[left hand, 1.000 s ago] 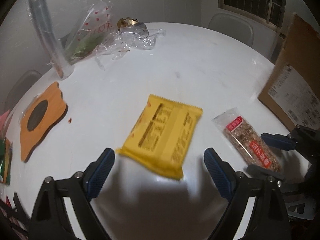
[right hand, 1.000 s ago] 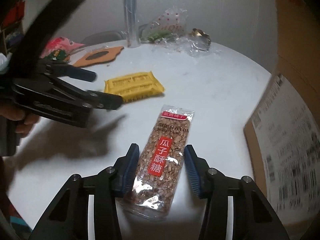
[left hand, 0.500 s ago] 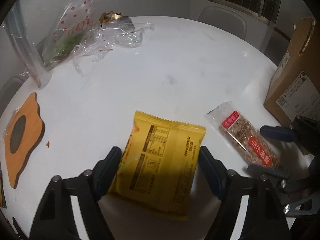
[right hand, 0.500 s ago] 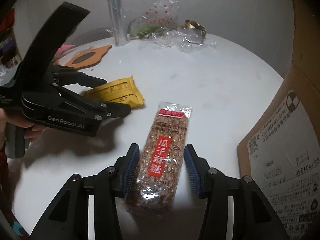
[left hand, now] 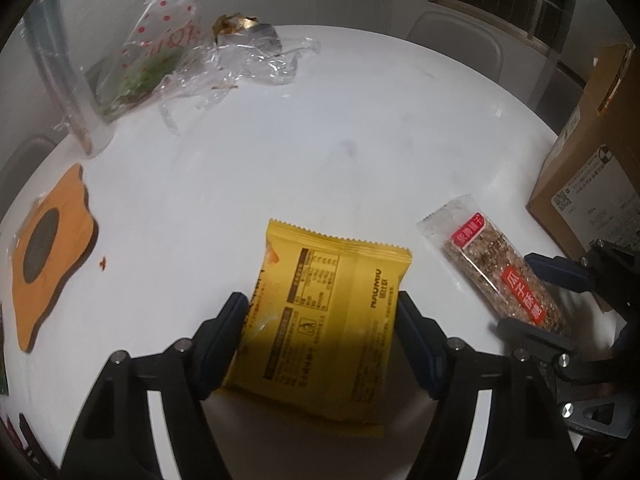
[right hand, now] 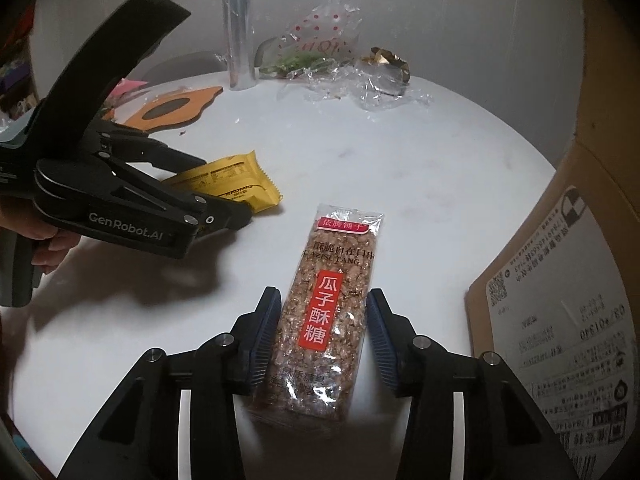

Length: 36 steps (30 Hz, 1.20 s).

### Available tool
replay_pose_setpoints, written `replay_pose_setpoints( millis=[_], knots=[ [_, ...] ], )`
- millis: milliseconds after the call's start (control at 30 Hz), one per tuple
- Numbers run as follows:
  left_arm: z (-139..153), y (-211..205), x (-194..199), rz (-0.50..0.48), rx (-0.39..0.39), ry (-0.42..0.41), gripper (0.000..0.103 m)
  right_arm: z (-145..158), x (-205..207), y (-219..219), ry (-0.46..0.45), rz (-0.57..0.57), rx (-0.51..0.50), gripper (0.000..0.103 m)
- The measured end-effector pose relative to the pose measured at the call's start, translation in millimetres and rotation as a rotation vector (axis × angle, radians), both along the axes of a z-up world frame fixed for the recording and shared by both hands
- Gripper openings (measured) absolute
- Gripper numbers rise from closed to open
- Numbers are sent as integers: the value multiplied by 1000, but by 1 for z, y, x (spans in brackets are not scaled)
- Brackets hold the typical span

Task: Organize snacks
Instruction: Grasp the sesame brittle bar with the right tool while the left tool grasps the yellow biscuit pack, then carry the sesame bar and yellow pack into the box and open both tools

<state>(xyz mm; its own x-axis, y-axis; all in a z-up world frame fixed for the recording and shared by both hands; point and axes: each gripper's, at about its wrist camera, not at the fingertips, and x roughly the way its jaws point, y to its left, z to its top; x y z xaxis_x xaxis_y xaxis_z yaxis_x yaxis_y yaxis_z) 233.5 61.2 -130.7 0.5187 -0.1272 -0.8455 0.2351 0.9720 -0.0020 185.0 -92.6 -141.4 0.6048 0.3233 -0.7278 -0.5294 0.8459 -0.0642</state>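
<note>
A yellow snack packet [left hand: 326, 308] lies between the fingers of my left gripper [left hand: 320, 312], which is shut on its two sides; it also shows in the right wrist view [right hand: 236, 192]. A clear seed-brittle bar with a red label [right hand: 326, 316] sits between the fingers of my right gripper [right hand: 324, 312], which is shut on it; the bar also shows in the left wrist view [left hand: 500, 272]. Both snacks are at the white round table [left hand: 320, 152].
A cardboard box [right hand: 560, 280] stands close at the right, also in the left wrist view [left hand: 592, 168]. An orange mat [left hand: 44, 252] lies at left. Crumpled clear wrapping [left hand: 248, 64], a dotted bag [left hand: 156, 56] and a clear tube [right hand: 239, 24] are at the far edge.
My left gripper moved forward over the yellow packet and closed on its sides. The right gripper stayed on the brittle bar and shifted slightly.
</note>
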Motion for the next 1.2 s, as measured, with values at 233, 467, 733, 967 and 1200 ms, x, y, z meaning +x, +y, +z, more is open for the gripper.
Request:
replay_pose_setpoints(
  millis=[233,467,733,967,1200],
  knots=[
    [18,4,-23,22,1,-42,70,11,-16,2,-35,43,22,40],
    [60,8,-58,61,-9,-135,70,36,-39,3,-86,100,80,40],
    [141,3,-110,85,-18,-311,70,97,-81,-4,-257,166,105,40],
    [211,-32,-132,17,-27,-449,70,154,-111,-36,-389,177,157,40],
    [250,-108,-128,-160,-46,-491,70,184,-114,-106,-438,76,201,40]
  ],
)
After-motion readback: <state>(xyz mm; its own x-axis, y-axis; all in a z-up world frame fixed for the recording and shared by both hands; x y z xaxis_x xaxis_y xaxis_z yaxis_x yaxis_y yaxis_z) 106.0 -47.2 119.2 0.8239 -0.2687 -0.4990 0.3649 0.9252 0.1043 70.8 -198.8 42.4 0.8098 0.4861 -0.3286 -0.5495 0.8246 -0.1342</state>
